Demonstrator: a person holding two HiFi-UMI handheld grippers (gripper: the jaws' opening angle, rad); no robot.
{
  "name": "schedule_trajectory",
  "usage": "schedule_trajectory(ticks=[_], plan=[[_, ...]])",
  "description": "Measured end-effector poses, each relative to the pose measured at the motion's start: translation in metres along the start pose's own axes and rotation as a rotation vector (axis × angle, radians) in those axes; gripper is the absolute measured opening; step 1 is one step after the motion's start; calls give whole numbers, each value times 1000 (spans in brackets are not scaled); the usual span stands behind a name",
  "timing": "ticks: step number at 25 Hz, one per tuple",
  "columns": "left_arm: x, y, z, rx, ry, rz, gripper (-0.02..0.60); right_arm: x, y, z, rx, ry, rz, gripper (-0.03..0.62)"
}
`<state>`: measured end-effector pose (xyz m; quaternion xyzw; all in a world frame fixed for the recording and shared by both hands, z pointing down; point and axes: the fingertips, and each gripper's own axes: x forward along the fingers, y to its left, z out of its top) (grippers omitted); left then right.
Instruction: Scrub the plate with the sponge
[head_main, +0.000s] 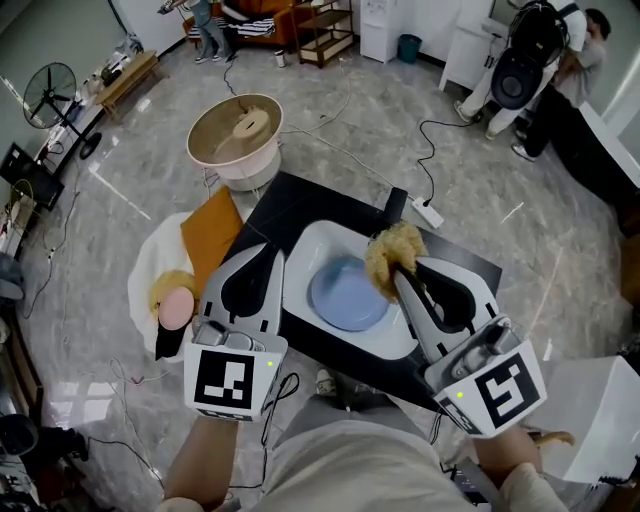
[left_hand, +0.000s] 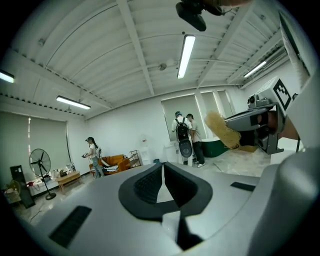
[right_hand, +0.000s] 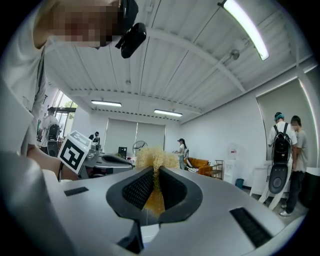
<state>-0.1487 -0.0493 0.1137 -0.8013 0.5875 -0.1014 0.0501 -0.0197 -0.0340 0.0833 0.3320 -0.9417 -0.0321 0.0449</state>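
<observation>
White basin (head_main: 303, 248) holds 1 blue plate (head_main: 345, 296). Right gripper (right_hand: 156, 175) clamps yellow sponge (head_main: 396, 248) over it. Left gripper (left_hand: 163, 168) jaws together, empty.

Black table (head_main: 292, 203), white tray (head_main: 312, 236), perhaps a basin

Rough fibrous sponge (head_main: 395, 252), glossy blue plate (head_main: 345, 297), perhaps plastic

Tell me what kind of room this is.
Probably a lab or studio hall, not a kitchen: the wash basin sits on a black table on open floor, with trailing cables and a standing fan.
</observation>
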Motion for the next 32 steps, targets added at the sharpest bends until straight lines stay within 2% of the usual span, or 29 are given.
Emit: schedule_trajectory(ticks=[3, 10, 19, 32], plan=[[-10, -2, 19, -11, -51, 8, 29, -11, 1, 20, -11, -41, -7, 54], [-35, -15, 38, 26, -112, 15, 26, -38, 9, 43, -36, -99, -7, 54], [-49, -26, 29, 16, -85, 12, 26, -55, 11, 33, -25, -101, -34, 54], [-41, -31, 31, 1, -89, -2, 26, -50, 2, 31, -25, -91, -46, 54]])
